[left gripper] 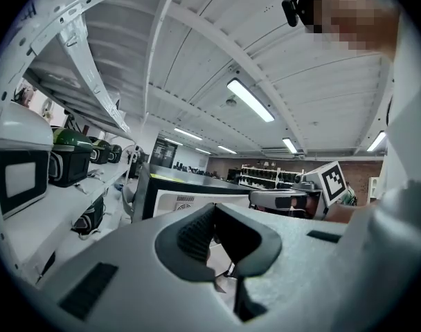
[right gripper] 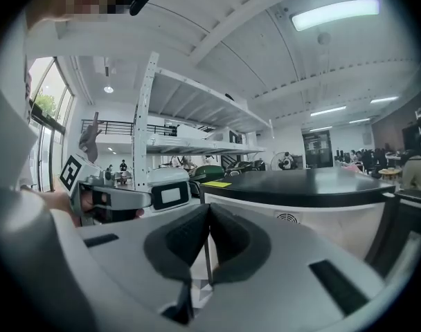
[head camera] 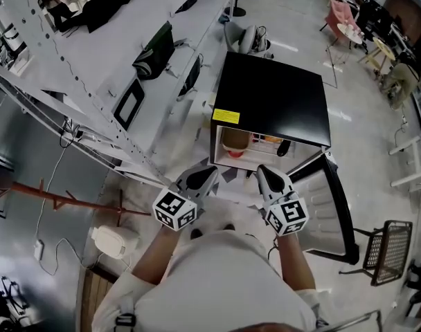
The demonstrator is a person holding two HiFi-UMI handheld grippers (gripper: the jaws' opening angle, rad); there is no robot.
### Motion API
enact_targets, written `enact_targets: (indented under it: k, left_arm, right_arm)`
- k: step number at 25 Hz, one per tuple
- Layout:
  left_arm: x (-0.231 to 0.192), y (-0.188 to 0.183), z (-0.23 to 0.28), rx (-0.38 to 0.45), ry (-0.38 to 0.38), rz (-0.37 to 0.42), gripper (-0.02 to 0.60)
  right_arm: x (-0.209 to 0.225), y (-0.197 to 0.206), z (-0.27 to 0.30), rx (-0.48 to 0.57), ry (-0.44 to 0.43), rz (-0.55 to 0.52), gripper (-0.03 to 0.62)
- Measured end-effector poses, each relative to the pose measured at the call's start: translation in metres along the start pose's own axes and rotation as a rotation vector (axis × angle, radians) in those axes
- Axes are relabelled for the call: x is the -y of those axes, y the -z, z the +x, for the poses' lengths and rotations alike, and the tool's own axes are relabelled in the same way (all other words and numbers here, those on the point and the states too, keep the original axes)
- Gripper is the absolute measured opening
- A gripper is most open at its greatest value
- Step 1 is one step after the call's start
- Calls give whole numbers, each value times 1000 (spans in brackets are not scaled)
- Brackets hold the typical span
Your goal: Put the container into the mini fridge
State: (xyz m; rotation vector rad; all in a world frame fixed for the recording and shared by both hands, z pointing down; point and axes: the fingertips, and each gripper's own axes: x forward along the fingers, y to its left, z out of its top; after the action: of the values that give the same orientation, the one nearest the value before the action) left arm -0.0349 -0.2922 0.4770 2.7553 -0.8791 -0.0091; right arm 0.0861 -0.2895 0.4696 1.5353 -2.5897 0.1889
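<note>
Ceiling tubes (left gripper: 251, 100) glare brightly; fisheye edges curve, darken.

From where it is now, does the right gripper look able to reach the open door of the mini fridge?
Probably yes. The door stands open just beside the right gripper, with nothing visible between them. Its jaws are shut, so pushing seems easier than grasping.

A long white perforated metal shelf rack (head camera: 79, 81) stands on the shiny pale grey floor (head camera: 366, 144). Right of the rack is a pink chair (head camera: 337, 12); above the rack, long ceiling tube lamps (left gripper: 251, 100).
</note>
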Motion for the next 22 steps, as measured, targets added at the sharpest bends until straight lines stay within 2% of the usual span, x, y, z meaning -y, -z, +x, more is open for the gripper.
enact_targets:
  k: [9, 22]
  left_arm:
    - [-3, -4, 4, 23, -8, 21, 5]
    - [0, 1, 5, 13, -10, 22, 5]
  right_arm:
    - [9, 4, -4, 12, 2, 1, 6]
    - [11, 7, -7, 7, -19, 40, 6]
